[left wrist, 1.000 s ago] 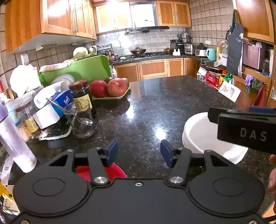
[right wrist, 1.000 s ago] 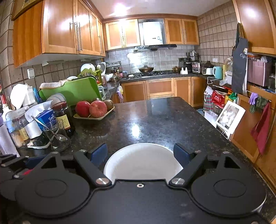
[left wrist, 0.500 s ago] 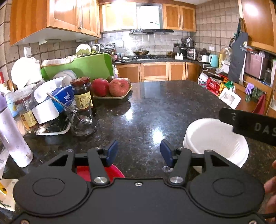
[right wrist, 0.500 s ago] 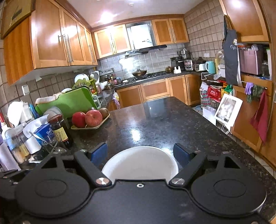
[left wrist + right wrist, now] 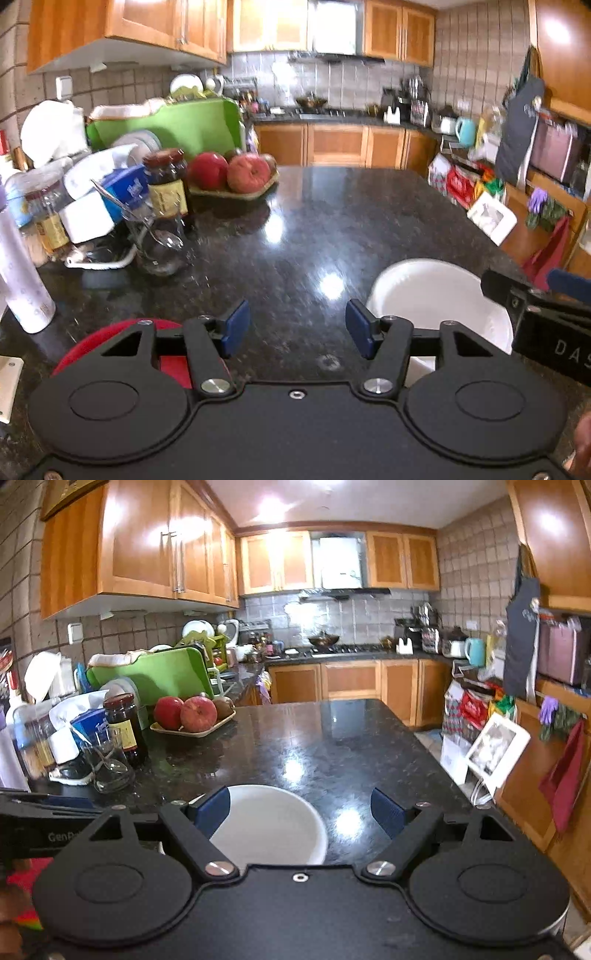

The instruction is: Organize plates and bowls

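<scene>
Only left cam shows red plate (image 5: 110, 336), white bowl (image 5: 269, 823) in both, grippers spread

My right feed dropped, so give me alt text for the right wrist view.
The open right gripper hangs over a white bowl on the black granite counter, its left finger overlapping the bowl's rim and its right finger over bare counter. Jars, a glass and a tray of apples crowd the counter's left side.
</scene>
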The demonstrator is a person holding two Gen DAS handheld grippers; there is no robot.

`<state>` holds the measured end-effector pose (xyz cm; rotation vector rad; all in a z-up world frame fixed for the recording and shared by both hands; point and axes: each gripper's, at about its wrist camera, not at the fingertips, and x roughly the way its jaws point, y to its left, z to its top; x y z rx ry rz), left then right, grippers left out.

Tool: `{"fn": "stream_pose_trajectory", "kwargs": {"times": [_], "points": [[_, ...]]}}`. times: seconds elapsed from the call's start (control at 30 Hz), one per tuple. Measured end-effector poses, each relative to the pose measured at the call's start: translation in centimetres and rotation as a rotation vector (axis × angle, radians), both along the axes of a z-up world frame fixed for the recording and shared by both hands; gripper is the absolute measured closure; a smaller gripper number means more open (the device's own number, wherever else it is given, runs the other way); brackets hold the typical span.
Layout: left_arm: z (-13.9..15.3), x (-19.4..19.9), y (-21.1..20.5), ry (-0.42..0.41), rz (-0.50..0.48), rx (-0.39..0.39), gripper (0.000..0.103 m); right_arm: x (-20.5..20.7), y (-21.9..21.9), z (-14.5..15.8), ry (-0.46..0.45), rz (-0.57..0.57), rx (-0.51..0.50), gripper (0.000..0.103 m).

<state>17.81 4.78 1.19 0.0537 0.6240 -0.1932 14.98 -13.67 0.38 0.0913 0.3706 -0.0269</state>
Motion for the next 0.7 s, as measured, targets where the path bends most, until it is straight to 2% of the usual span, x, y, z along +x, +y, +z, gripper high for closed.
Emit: {"fn": "stream_pose_trajectory", "kwargs": {"times": [0.13, 0.27, 0.33, 0.53, 0.7], "points": [[-0.3, 0.1, -0.6, 0.039, -0.008, -0.032, 0.039, 0.2, -0.9, -0.5, -0.026, 0.005, -0.012, 0.015], [-0.1, 0.2, -1.0, 0.037, -0.048, -0.050, 0.030, 0.8, -1.5, -0.9, -0.008, 0.037, 0.005, 0.015], [0.0, 0.3, -1.4, 0.045, -0.065, -0.055, 0.029, 1.0, -1.7, -1.1, 0.003, 0.056, 0.004, 0.015], [-0.5, 0.3, -3.2, 0.048, -0.047, 0.010, 0.030, 1.5, -2.2, -1.7, 0.045, 0.086, 0.036, 0.018], [-1.0, 0.5, -4.1, 0.067, -0.028, 0.023, 0.030, 2.9, -3.0, -2.1, 0.124, 0.111, 0.118, 0.029]]}}
